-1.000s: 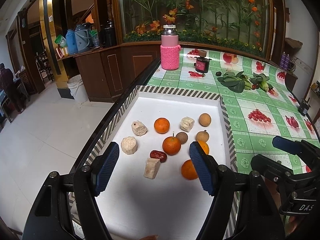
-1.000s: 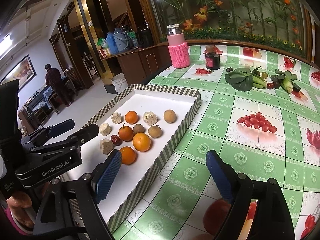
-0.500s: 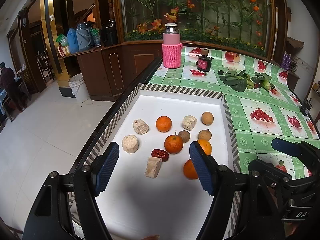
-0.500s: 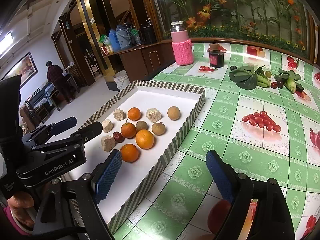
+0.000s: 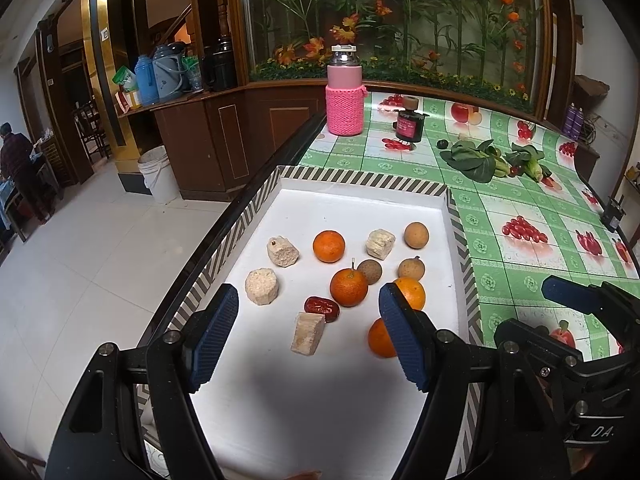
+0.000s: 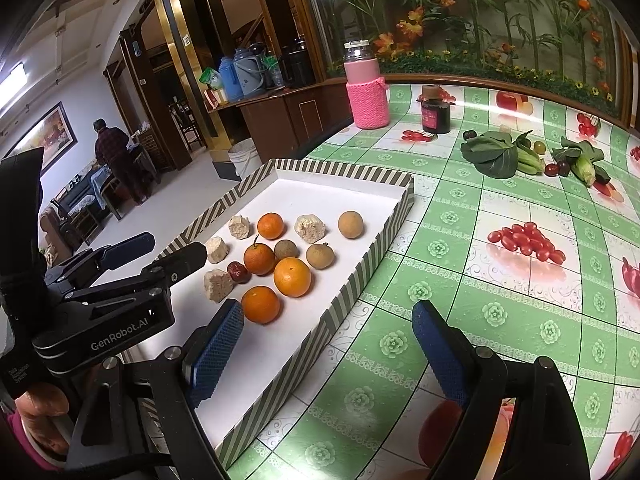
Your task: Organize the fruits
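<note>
A white tray (image 5: 360, 392) with a striped rim (image 6: 360, 280) holds several oranges (image 5: 348, 287) (image 6: 292, 277), brown round fruits (image 5: 416, 235) (image 6: 350, 224), a red date (image 5: 321, 307) (image 6: 239, 272) and several pale beige chunks (image 5: 308, 333) (image 6: 217, 285). My left gripper (image 5: 308, 340) is open and empty, hovering over the tray's near part, just short of the fruit. My right gripper (image 6: 332, 354) is open and empty over the tray's right rim and the tablecloth.
A green fruit-print tablecloth (image 6: 500, 280) covers the table. At the back stand a pink-sleeved flask (image 5: 345, 96), a dark jar (image 5: 409, 124) and leafy vegetables (image 5: 476, 158). The table's left edge (image 5: 256, 196) drops to the floor. A person (image 6: 116, 160) stands far left.
Both grippers have drawn back slightly from the tray; the fruit sits a little farther off in both views. Nothing in the tray has moved.
</note>
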